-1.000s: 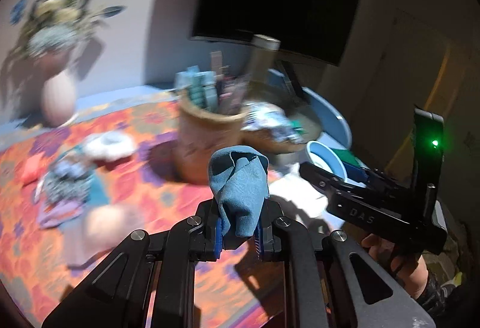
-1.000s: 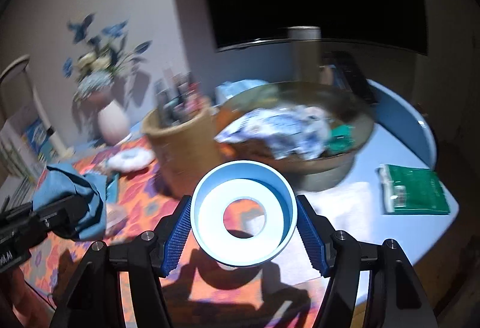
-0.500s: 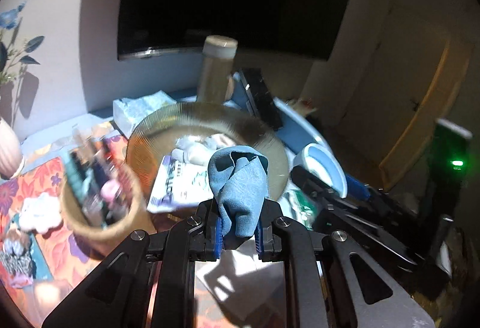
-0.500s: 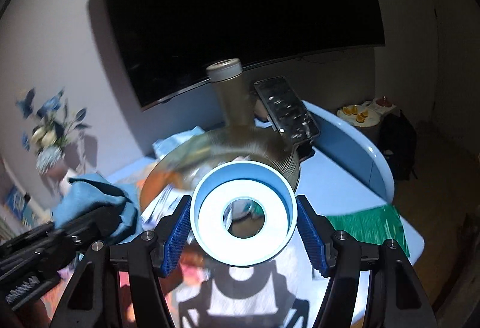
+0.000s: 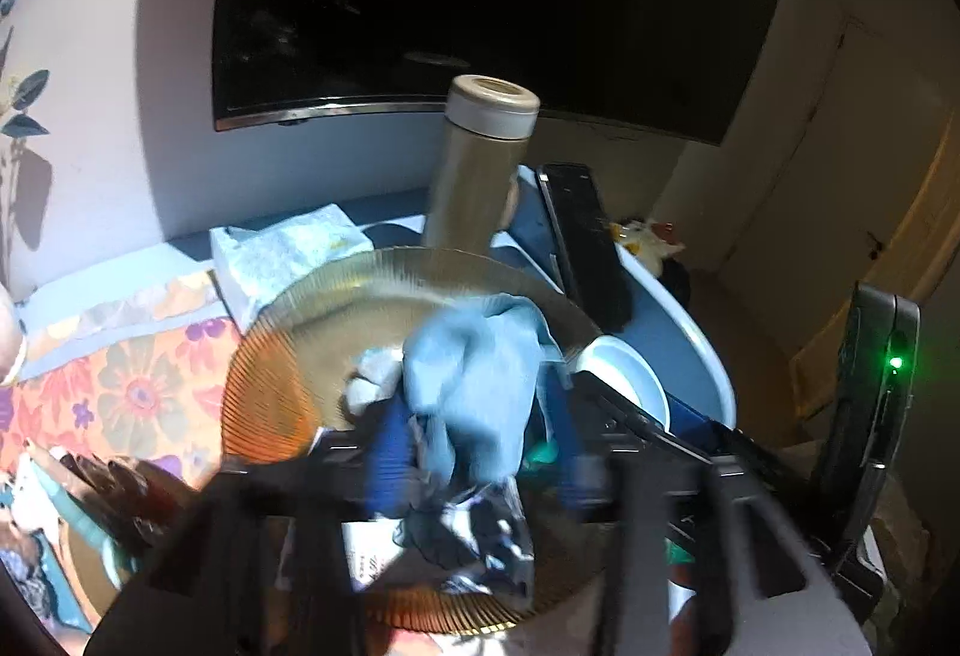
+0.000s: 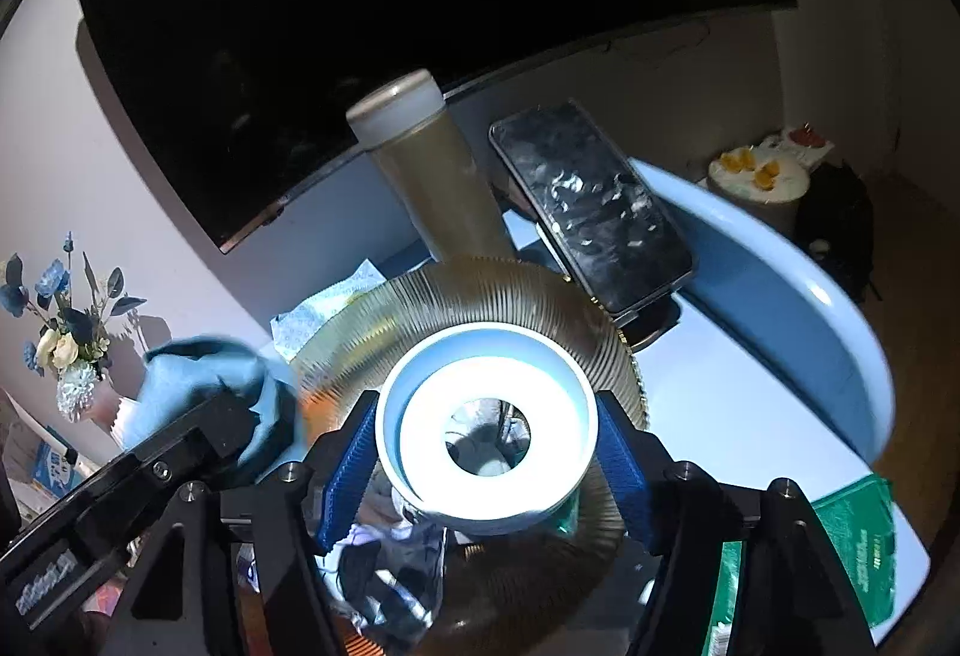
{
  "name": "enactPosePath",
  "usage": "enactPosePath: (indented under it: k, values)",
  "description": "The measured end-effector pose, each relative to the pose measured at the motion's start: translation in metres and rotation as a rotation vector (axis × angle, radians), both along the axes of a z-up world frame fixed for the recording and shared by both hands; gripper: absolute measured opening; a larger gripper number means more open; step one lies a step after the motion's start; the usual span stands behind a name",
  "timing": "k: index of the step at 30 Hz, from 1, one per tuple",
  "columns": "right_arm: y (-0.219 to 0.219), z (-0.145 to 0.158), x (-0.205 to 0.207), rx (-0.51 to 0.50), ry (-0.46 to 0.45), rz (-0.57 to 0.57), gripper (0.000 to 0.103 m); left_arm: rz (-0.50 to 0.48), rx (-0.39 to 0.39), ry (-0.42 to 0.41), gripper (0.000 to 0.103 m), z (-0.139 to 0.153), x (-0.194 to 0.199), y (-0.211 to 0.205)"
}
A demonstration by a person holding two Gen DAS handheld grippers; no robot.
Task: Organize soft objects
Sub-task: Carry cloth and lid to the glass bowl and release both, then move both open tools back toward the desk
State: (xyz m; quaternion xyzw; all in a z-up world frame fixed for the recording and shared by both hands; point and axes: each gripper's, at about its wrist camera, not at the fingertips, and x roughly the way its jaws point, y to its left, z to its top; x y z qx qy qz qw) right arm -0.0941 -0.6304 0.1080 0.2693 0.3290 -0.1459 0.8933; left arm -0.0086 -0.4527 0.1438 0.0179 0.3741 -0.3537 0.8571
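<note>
Our left tool (image 5: 474, 467) is opening, its blue pads apart and blurred; the blue cloth (image 5: 474, 374) sits between them, crumpled and limp, soft folds hanging over the ribbed amber glass bowl (image 5: 288, 356). We can't tell if a pad touches it. Our right tool (image 6: 489, 461) grips the white-and-blue tape roll (image 6: 486, 422) across its rim, above the same bowl. In the bowl: a crumpled printed wrapper (image 5: 474, 542). Behind it, toward the table's (image 6: 732, 392) far edge, a tan flask (image 5: 480, 170), a tissue pack (image 5: 282, 254) and a propped phone (image 6: 591, 218). Green packet (image 6: 852, 536) at the table's near right edge.
</note>
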Motion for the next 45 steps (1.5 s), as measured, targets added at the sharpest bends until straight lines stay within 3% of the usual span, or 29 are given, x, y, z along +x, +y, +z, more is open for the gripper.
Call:
enactPosePath:
  k: [1,8,12,22,25,37,45]
  values:
    - [-0.002,-0.003,0.0,0.011,0.0,0.004,0.068,-0.007,-0.013,-0.011,0.067,0.0,0.0,0.0]
    - [-0.001,-0.001,-0.026,0.018,-0.005,-0.016,0.068,-0.042,-0.035,-0.012,0.067,0.004,-0.012,0.007]
    - [0.011,0.01,-0.045,-0.029,-0.001,-0.017,0.068,-0.045,-0.029,-0.042,0.067,0.013,-0.03,0.018]
    - [0.067,0.042,-0.089,-0.116,-0.014,0.026,0.07,-0.015,-0.02,-0.115,0.068,0.042,-0.092,0.097]
    - [0.092,0.05,-0.099,-0.121,-0.045,0.067,0.07,0.062,0.059,-0.122,0.068,0.041,-0.098,0.128]
    - [0.233,0.041,-0.074,-0.184,-0.03,0.35,0.071,0.428,0.033,-0.017,0.068,0.008,-0.067,0.333]
    - [0.318,0.02,-0.043,-0.218,0.033,0.531,0.071,0.563,0.002,0.067,0.068,-0.032,-0.05,0.426]
